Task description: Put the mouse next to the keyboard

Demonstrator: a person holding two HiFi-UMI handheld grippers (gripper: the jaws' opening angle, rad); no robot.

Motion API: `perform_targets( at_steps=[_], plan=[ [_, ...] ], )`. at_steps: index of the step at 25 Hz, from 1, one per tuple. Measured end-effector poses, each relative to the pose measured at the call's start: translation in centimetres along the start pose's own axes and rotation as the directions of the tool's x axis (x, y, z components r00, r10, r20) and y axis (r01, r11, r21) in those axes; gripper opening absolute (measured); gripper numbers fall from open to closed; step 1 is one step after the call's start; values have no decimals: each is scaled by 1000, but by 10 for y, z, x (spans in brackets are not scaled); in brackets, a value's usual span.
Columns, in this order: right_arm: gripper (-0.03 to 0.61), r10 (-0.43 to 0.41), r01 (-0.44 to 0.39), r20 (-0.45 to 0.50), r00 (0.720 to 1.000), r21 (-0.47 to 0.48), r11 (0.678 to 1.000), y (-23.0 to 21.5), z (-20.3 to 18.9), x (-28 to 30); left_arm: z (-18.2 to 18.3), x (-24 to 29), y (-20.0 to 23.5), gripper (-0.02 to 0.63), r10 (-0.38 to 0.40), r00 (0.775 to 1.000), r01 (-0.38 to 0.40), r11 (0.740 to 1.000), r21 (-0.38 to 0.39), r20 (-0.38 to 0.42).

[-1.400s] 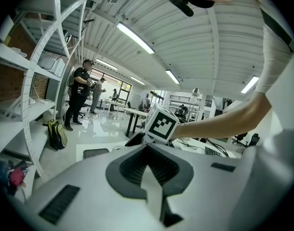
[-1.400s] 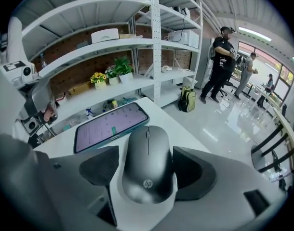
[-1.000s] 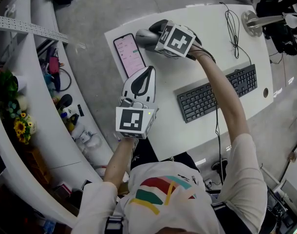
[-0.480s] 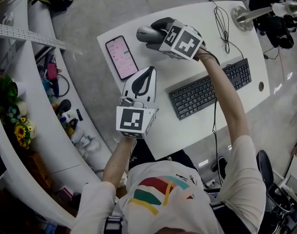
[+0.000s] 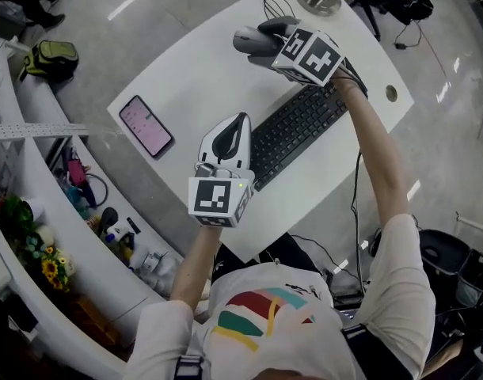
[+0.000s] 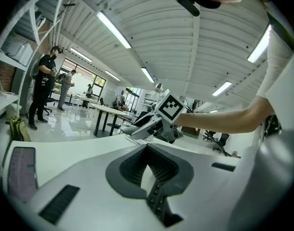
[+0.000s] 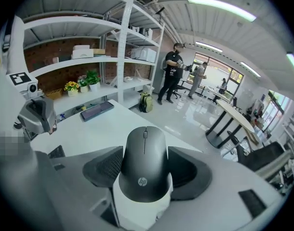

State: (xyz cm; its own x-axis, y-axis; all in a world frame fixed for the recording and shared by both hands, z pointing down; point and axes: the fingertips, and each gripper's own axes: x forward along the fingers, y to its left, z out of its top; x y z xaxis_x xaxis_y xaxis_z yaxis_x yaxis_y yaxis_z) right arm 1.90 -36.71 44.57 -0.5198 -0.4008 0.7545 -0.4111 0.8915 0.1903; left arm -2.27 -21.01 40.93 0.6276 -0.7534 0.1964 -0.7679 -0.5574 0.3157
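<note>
The right gripper [image 5: 265,41] is clamping the black mouse [image 7: 144,163] by its flanks, its jaws standing wide around the body, and is carrying it above the far part of the white desk [image 5: 195,76], just beyond the keyboard [image 5: 295,130] and apparently clear of the surface. The left gripper [image 5: 238,122] is hanging over the desk's near side with its jaws together and nothing in them. The mouse's shell is looking smooth and rounded, so the pads may be gripping little; a tilt or jolt could let it slide out. Letting go too high risks it tumbling onto the keys or toward the desk's edge, and the loose cable [image 5: 275,3] nearby could snag it.
</note>
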Motion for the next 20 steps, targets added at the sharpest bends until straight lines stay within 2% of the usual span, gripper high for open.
perform_targets(
  at_steps=[4,9,14,20],
  plan=[
    [302,-108,110,-34,994,81,991,-50,-73,-56,-16,30,-42,43,-58,998,59,998,17,-34],
    [302,-193,209,-102,976,175,962,-94,-173,-107,-40,60,-75,43,-75,994,77,997,21,-76],
    [302,-221,259,-162,962,284,923,-112,-249,-126,-50,80,-85,43,-85,989,91,995,43,-120],
    [302,-219,279,-195,956,372,885,-120,-312,-123,-64,102,-84,43,-72,985,80,996,49,-158]
  ],
)
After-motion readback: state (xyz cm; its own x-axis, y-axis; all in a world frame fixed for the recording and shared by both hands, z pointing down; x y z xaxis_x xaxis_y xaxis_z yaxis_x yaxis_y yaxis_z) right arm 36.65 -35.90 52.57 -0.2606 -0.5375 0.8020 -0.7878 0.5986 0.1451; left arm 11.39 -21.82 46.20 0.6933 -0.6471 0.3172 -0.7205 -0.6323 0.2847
